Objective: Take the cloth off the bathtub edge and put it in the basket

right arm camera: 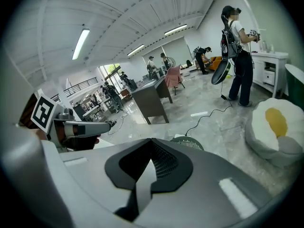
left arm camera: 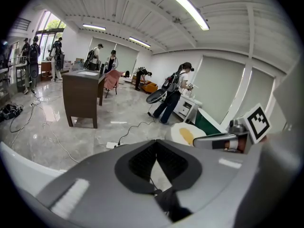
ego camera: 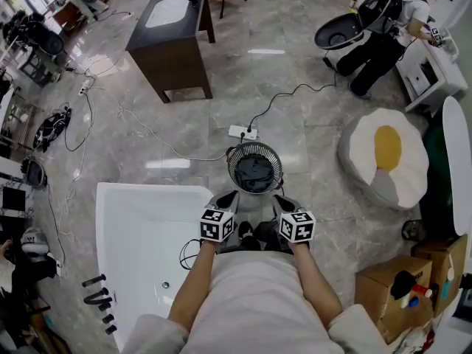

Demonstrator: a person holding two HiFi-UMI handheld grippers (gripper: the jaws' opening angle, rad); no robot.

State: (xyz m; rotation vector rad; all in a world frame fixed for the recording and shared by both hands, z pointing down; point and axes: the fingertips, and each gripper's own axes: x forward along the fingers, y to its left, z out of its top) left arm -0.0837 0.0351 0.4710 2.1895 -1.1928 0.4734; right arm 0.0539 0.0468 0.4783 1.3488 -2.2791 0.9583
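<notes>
A round wire basket [ego camera: 254, 167] stands on the floor just ahead of me, with a dark grey cloth [ego camera: 255, 172] lying inside it. The white bathtub [ego camera: 147, 192] is to its lower left, and I see no cloth on its rim. My left gripper [ego camera: 226, 197] and right gripper [ego camera: 283, 198] are held side by side close to my body, just short of the basket. Both are shut with nothing between the pads. In the left gripper view the left gripper [left arm camera: 156, 144] has its jaws together. In the right gripper view the right gripper [right arm camera: 151, 144] is likewise shut, and the basket [right arm camera: 188, 142] peeks over it.
A power strip [ego camera: 242, 132] with a black cable lies beyond the basket. A dark desk [ego camera: 171, 43] stands farther off, an egg-shaped cushion [ego camera: 385, 157] to the right, cardboard boxes [ego camera: 389, 286] at lower right. A person [ego camera: 383, 32] works far right. Black fittings [ego camera: 99, 297] lie by the tub.
</notes>
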